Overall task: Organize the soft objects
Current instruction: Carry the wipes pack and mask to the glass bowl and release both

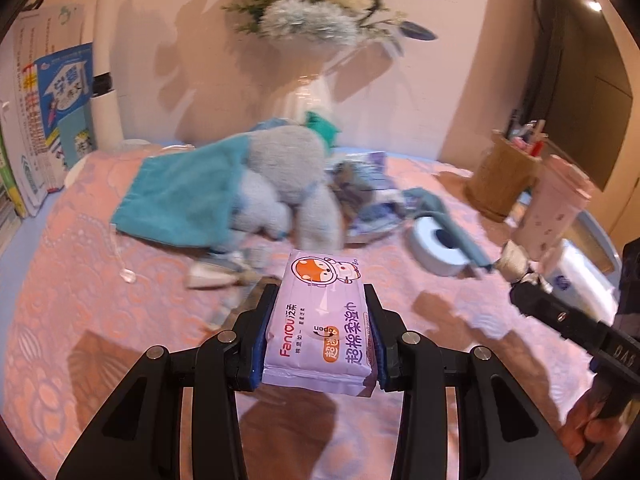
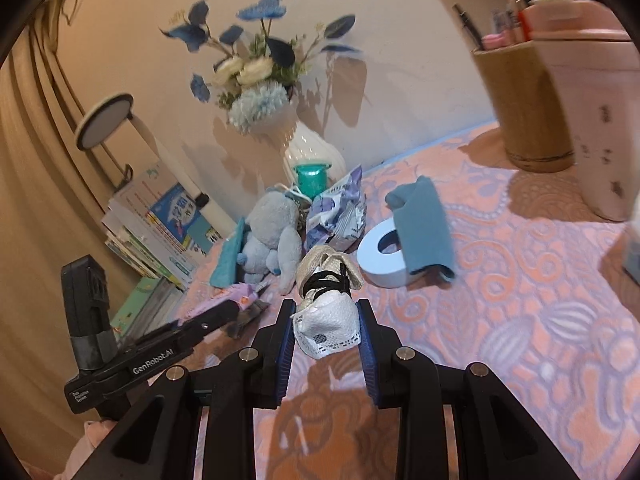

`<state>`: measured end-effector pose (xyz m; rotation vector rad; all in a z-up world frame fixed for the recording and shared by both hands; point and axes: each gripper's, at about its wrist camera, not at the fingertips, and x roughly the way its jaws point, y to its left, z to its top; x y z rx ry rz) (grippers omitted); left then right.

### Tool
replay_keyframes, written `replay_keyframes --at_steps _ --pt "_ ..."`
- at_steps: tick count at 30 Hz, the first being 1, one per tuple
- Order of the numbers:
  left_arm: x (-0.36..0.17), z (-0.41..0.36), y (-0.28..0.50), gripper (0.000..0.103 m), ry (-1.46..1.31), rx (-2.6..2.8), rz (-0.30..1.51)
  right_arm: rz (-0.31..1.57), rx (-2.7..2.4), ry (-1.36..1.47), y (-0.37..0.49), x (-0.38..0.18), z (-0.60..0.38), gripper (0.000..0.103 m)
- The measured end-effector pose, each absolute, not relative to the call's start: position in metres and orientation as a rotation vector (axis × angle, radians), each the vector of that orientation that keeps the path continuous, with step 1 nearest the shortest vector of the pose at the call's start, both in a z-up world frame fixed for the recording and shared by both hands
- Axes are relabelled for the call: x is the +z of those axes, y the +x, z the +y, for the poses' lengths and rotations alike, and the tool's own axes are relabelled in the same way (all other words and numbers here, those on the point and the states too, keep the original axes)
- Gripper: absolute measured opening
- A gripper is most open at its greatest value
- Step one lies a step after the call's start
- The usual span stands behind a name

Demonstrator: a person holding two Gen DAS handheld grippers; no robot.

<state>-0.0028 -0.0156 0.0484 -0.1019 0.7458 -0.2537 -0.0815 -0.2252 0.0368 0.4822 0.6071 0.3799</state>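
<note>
Wipes (image 1: 324, 320) sit clamped in the left tool (image 1: 320, 300), above the patterned surface (image 1: 120, 300). The right tool (image 2: 326, 312) grips a white lace bundle (image 2: 328, 328), in front of the plush (image 2: 276, 236) and the tape roll (image 2: 380, 256).

left gripper (image 1: 320, 300): black linkage, blue pads, silver pivot screws | right gripper (image 2: 326, 312): same build | side lettering "GenRobot.AI"

Glossy plastic wipes pack (image 1: 324, 320), fuzzy plush toy (image 1: 280, 176) — probably woven cloth tablecover (image 1: 80, 300).
</note>
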Motion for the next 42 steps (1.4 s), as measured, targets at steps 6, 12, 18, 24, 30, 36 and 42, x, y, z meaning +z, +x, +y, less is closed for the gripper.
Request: replay_keyframes --at_steps 6,12,18,24,30,36,42 --pt "0.063 -0.056 -0.015 0.037 -0.105 -0.328 0.747 0.573 0.366 0.505 -0.105 0.039 -0.248 0.029" --pt "0.076 -0.105 -0.028 0.037 -0.053 -0.416 0.725 0.510 0.341 0.537 -0.125 0.045 -0.280 0.029" --pt "0.090 -0.149 -0.033 0.037 -0.009 -0.496 0.707 0.445 0.300 0.599 -0.139 0.057 -0.322 0.029" --pt "0.105 -0.200 -0.034 0.037 0.038 -0.594 0.672 0.373 0.238 0.652 -0.153 0.073 -0.373 0.029" --pt "0.116 -0.254 -0.031 0.037 0.084 -0.682 0.642 0.353 0.152 0.659 -0.154 0.083 -0.425 0.029" --pt "0.123 -0.301 -0.027 0.037 0.129 -0.749 0.618 0.362 0.070 0.594 -0.143 0.103 -0.470 0.029" --pt "0.134 -0.344 -0.017 0.037 0.155 -0.797 0.594 0.404 0.007 0.536 -0.115 0.121 -0.512 0.029"
